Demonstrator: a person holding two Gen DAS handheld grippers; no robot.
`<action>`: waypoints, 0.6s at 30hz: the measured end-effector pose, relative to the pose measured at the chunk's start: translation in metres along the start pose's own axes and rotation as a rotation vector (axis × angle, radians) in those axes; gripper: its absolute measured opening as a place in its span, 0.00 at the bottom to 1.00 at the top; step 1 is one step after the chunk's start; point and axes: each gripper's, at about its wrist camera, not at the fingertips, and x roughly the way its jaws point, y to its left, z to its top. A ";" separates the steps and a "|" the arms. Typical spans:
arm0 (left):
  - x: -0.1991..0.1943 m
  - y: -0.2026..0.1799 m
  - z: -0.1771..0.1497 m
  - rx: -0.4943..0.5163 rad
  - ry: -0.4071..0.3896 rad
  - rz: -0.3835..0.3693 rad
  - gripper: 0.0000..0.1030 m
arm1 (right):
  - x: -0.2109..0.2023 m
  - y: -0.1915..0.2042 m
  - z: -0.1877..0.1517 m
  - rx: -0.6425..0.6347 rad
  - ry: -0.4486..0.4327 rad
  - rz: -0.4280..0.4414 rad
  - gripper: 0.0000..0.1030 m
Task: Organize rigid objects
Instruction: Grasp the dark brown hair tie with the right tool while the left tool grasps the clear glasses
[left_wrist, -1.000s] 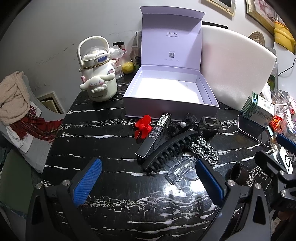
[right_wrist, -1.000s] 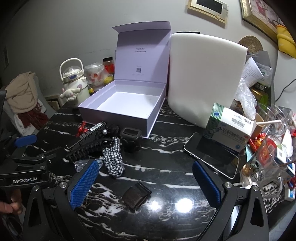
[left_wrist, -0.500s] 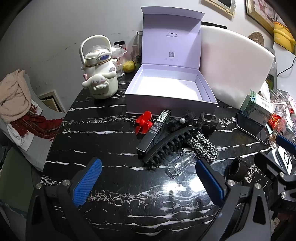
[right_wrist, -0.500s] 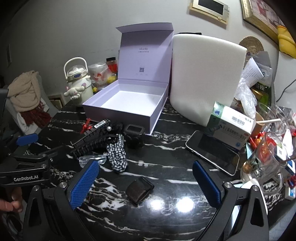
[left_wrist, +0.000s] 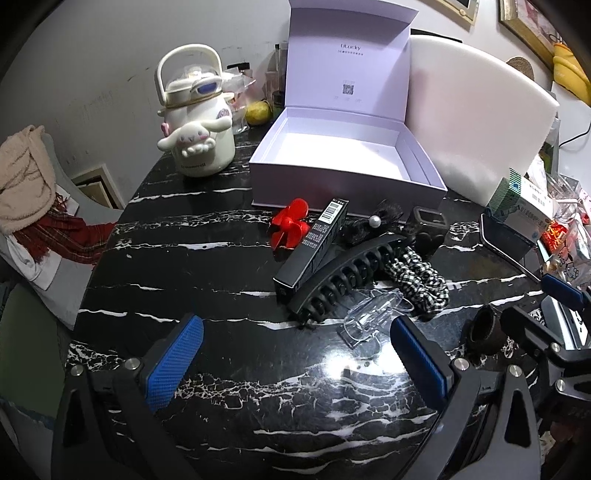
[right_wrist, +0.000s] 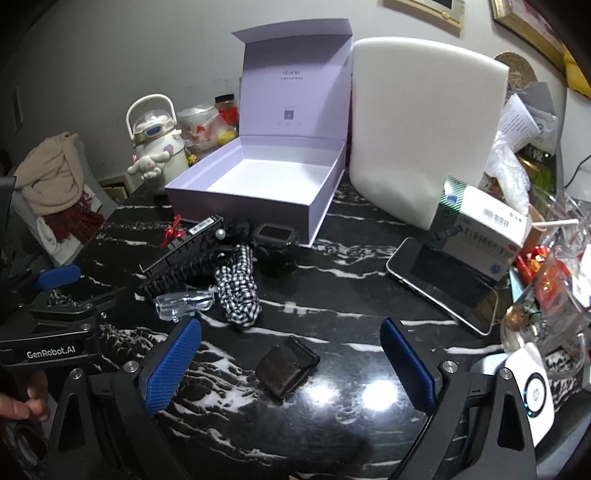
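Right gripper jaws were closing, untouched brown wallet between them; left gripper stood open, empty.

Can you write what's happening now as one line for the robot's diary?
left gripper: open, empty | right gripper: closing, brown cuff between pads, untouched | lilac box: open, empty

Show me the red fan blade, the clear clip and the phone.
Red fan blade (left_wrist: 290, 226), left wrist view, its hub.
Clear clip (left_wrist: 373, 319), left wrist view, its middle.
Phone (right_wrist: 447, 282), right wrist view, its dark screen.
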 end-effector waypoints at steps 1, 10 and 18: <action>0.002 0.001 0.000 -0.002 0.004 -0.001 1.00 | 0.003 0.000 0.000 0.001 0.006 0.003 0.92; 0.012 0.000 0.002 0.002 0.023 -0.072 1.00 | 0.026 -0.005 -0.005 0.011 0.073 -0.005 0.91; 0.020 -0.010 0.003 0.034 0.037 -0.123 1.00 | 0.039 -0.014 -0.017 0.040 0.130 0.013 0.78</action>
